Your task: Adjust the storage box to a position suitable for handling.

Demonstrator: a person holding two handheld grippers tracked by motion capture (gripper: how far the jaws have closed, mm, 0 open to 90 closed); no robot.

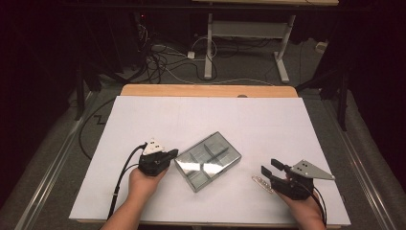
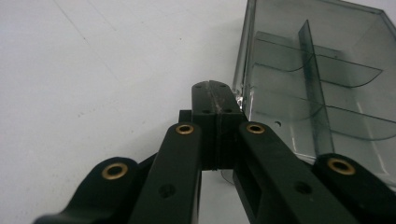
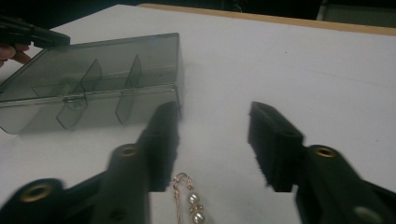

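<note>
A clear grey plastic box (image 1: 207, 160) with several compartments lies at an angle in the middle of the white table top. My left gripper (image 1: 172, 154) is shut with nothing between its jaws, and its tip rests against the box's left corner (image 2: 243, 93); the shut jaws (image 2: 212, 93) meet right beside the box wall (image 2: 322, 88). My right gripper (image 1: 268, 168) stands open to the right of the box (image 3: 93, 84). On the table, low between its jaws (image 3: 212, 121), lies a gold piece with small pearls (image 3: 191, 200), untouched by the pads. It also shows from above (image 1: 262, 184).
A white sheet (image 1: 206, 115) covers the table, with a strip of wooden edge (image 1: 206, 90) at the far side. Beyond it, cables (image 1: 158, 57) and a white desk frame (image 1: 249, 43) stand on the floor. The other gripper's tip (image 3: 32, 35) shows behind the box.
</note>
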